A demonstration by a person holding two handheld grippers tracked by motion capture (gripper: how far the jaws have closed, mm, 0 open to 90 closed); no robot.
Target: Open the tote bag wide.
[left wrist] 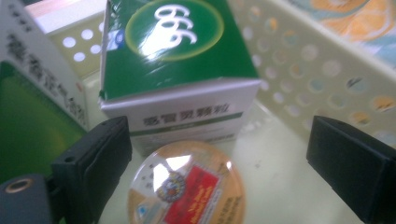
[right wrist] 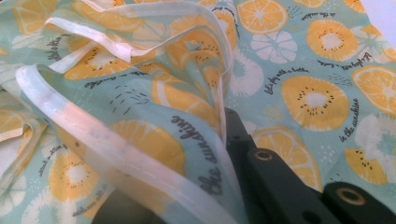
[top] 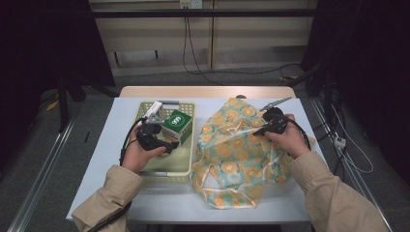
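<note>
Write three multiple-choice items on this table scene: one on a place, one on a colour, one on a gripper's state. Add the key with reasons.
1. Where does the green and white box sit?
A. in the pale yellow basket
B. on the fruit-print bag
C. on the floor

2. What colour is the top face of that box?
A. red
B. green
C. blue

3. How does the left gripper stand?
A. shut on the box
B. shut on the bag
C. open, jaws either side of the round tin

Key: 1 A, the high view shows the box within the basket walls. 2 B, the left gripper view shows a green top with a white oval logo. 3 C, both jaws stand apart from the tin.
</note>
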